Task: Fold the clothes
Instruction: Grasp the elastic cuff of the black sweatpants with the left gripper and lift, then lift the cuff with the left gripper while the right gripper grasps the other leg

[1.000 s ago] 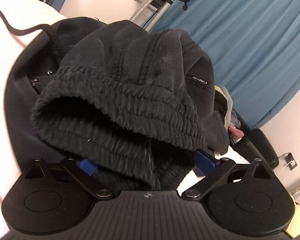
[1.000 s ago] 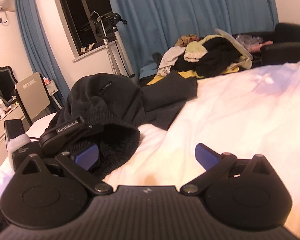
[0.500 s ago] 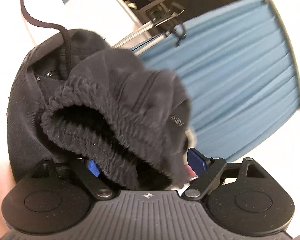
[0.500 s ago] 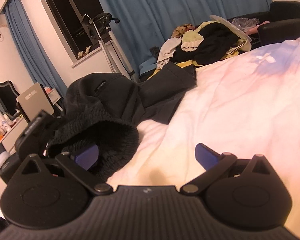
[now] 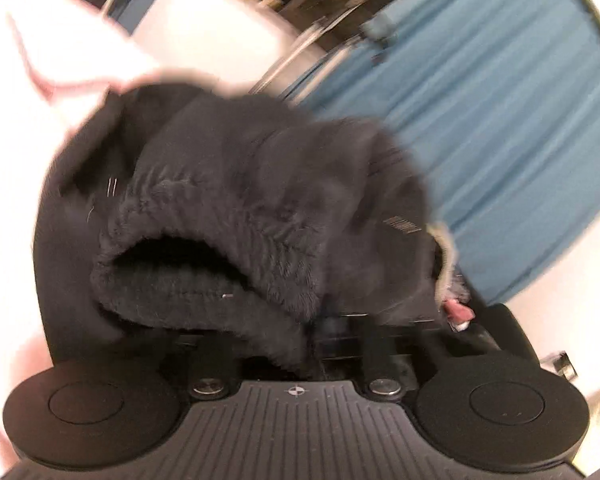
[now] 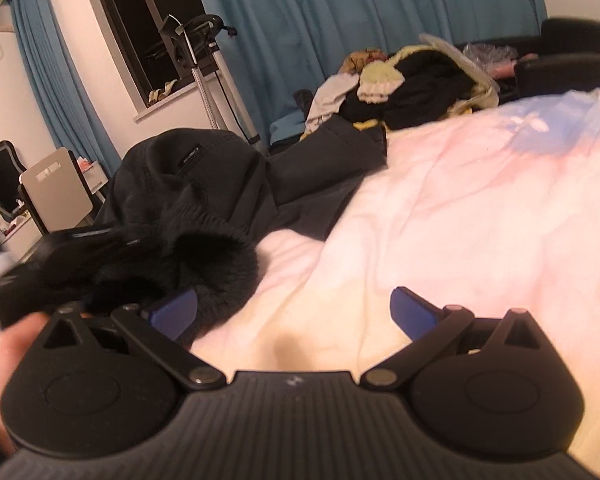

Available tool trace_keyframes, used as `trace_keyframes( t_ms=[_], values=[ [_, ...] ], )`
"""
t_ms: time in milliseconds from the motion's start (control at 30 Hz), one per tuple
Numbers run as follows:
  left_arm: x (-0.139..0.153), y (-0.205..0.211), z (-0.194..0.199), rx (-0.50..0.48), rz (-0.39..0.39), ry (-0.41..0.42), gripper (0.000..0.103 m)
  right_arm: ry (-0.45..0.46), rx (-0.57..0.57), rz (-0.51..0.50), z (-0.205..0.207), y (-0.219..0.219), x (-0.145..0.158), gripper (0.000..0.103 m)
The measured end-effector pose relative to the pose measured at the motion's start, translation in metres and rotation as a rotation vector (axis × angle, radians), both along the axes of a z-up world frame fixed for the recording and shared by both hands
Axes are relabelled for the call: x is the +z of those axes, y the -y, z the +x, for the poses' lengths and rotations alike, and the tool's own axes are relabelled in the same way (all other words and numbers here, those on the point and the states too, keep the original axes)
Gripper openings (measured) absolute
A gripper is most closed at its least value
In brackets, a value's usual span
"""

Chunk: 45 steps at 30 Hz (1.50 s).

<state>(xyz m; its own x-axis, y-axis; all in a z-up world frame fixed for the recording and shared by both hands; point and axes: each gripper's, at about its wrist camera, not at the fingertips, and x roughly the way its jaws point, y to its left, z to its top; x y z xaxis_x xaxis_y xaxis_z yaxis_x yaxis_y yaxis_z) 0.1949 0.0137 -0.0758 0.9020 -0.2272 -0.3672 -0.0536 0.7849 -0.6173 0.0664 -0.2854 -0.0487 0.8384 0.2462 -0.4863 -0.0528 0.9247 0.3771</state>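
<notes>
A black garment with a ribbed elastic waistband (image 5: 236,216) fills the left wrist view, blurred. My left gripper (image 5: 304,344) is shut on the waistband; its fingertips are hidden in the cloth. In the right wrist view the same black garment (image 6: 188,184) lies bunched on the white bedcover (image 6: 460,208), with the left gripper (image 6: 80,248) at its near edge. My right gripper (image 6: 294,310) is open and empty just above the bedcover, its left blue pad (image 6: 176,308) against the waistband.
A heap of mixed clothes (image 6: 412,80) lies at the far edge of the bed. Blue curtains (image 6: 340,20), a dark window, a metal stand (image 6: 208,80) and a black sofa (image 6: 572,52) are behind. A chair and desk (image 6: 56,188) stand at left.
My left gripper's jaws have closed on the waistband; their blue pads no longer show. The left view swung and blurred. The right gripper stayed open and nearly still.
</notes>
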Motion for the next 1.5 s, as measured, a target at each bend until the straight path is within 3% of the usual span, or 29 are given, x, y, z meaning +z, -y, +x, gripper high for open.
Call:
trace_keyframes(
  t_ms=[133, 233, 400, 467, 667, 700, 767, 867, 933, 967, 1000, 1100, 1267, 1367, 1500],
  values=[
    [0.052, -0.005, -0.048, -0.028, 0.12, 0.155, 0.015, 0.033, -0.014, -0.032, -0.004, -0.001, 0.002, 0.103],
    [0.087, -0.014, -0.095, -0.053, 0.168, 0.231, 0.014, 0.06, -0.025, -0.049, -0.008, -0.001, 0.006, 0.103],
    [0.132, -0.044, -0.154, -0.038, 0.128, 0.31, 0.014, 0.135, -0.027, -0.078, -0.023, -0.001, 0.019, 0.103],
    [0.136, -0.069, -0.177, 0.024, 0.067, 0.327, 0.014, 0.156, -0.027, -0.068, -0.028, 0.0, 0.025, 0.103],
    [0.082, -0.162, -0.211, 0.314, -0.174, 0.195, 0.017, 0.177, 0.003, -0.032, -0.043, -0.005, 0.038, 0.103],
    [0.07, -0.178, -0.215, 0.362, -0.232, 0.16, 0.018, 0.166, 0.019, -0.018, -0.043, -0.007, 0.037, 0.103],
    [0.037, -0.203, -0.214, 0.425, -0.437, 0.053, 0.018, 0.14, 0.045, 0.021, -0.042, -0.009, 0.035, 0.103],
    [0.009, -0.213, -0.216, 0.466, -0.626, -0.006, 0.02, 0.087, 0.067, 0.111, -0.035, -0.01, 0.03, 0.103],
    [0.015, -0.206, -0.211, 0.439, -0.583, -0.015, 0.023, 0.034, 0.081, 0.183, -0.021, -0.01, 0.024, 0.103],
    [0.021, -0.202, -0.208, 0.423, -0.541, -0.018, 0.033, 0.0, 0.088, 0.225, -0.011, -0.009, 0.02, 0.103],
    [0.026, -0.197, -0.205, 0.407, -0.497, -0.024, 0.049, -0.037, 0.091, 0.273, 0.001, -0.009, 0.014, 0.103],
    [0.025, -0.176, -0.212, 0.361, -0.393, -0.07, 0.077, -0.151, 0.092, 0.442, 0.034, -0.008, -0.005, 0.103],
    [0.0, -0.142, -0.237, 0.288, -0.317, -0.18, 0.085, -0.205, 0.007, 0.61, 0.085, -0.008, -0.027, 0.103],
    [-0.01, -0.132, -0.224, 0.275, -0.242, -0.204, 0.086, -0.22, -0.034, 0.649, 0.123, -0.013, -0.042, 0.103],
    [-0.026, -0.131, -0.21, 0.308, -0.211, -0.24, 0.086, -0.226, -0.107, 0.677, 0.173, -0.027, -0.063, 0.103]
  ],
)
